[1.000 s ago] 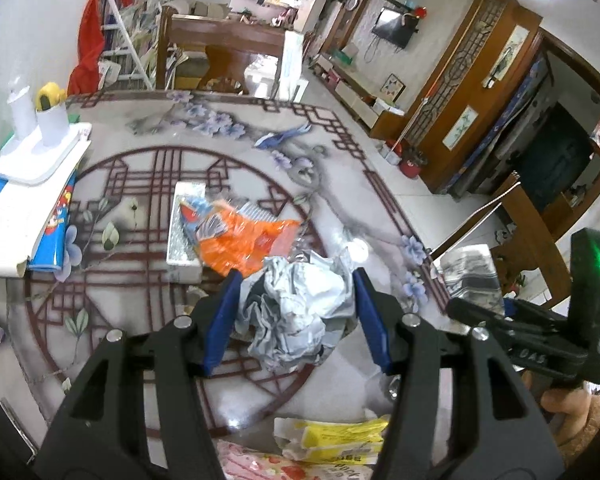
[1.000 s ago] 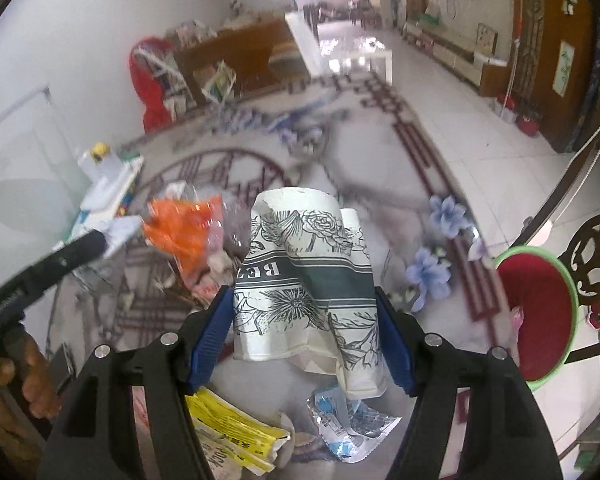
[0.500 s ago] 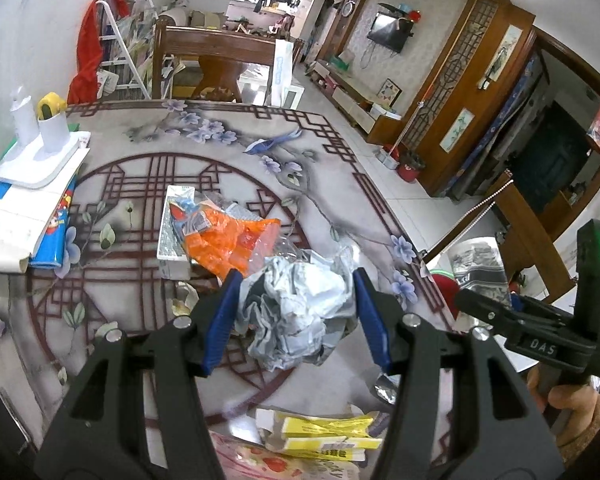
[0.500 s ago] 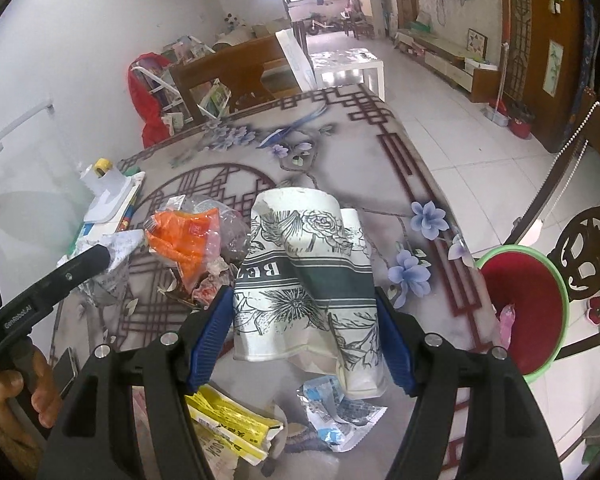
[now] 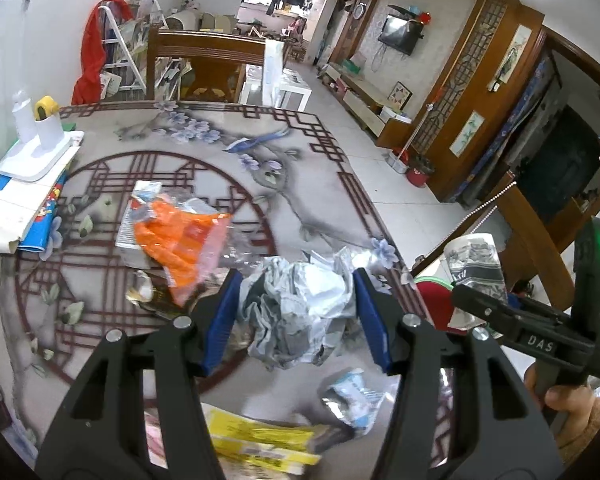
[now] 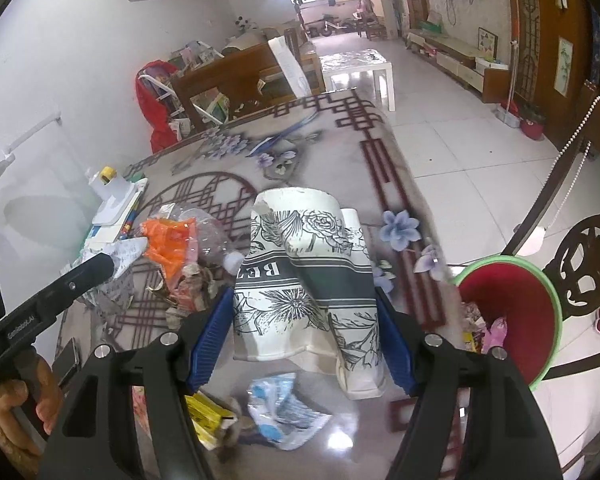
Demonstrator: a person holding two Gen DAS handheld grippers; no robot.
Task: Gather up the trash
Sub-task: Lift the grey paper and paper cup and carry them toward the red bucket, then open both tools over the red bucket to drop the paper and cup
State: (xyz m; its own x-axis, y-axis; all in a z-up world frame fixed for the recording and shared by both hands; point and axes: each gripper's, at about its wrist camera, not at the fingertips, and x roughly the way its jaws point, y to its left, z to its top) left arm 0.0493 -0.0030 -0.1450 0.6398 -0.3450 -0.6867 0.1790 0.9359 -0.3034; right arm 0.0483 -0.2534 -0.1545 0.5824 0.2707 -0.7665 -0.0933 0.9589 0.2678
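Note:
My left gripper [image 5: 296,318] is shut on a crumpled grey-white paper ball [image 5: 298,312], held above the patterned table [image 5: 204,148]. My right gripper [image 6: 306,334] is shut on crushed paper cups printed with black flowers [image 6: 304,276]; the cups [image 5: 476,268] also show at the right of the left wrist view. A red bin with a green rim [image 6: 512,316] stands on the floor beside the table's right edge, with some trash inside. An orange plastic bag [image 5: 180,236] and more scraps lie in a pile on the table.
Yellow wrappers [image 5: 260,444] and a blue-white packet [image 6: 284,412] lie near the table's front edge. A white stand [image 5: 36,148] on stacked books sits at the left. A carved wooden chair [image 6: 584,264] stands by the bin. Tiled floor stretches to the right.
Both grippers have moved toward the table's right side with their loads still held. The red bin has come further into the right wrist view.

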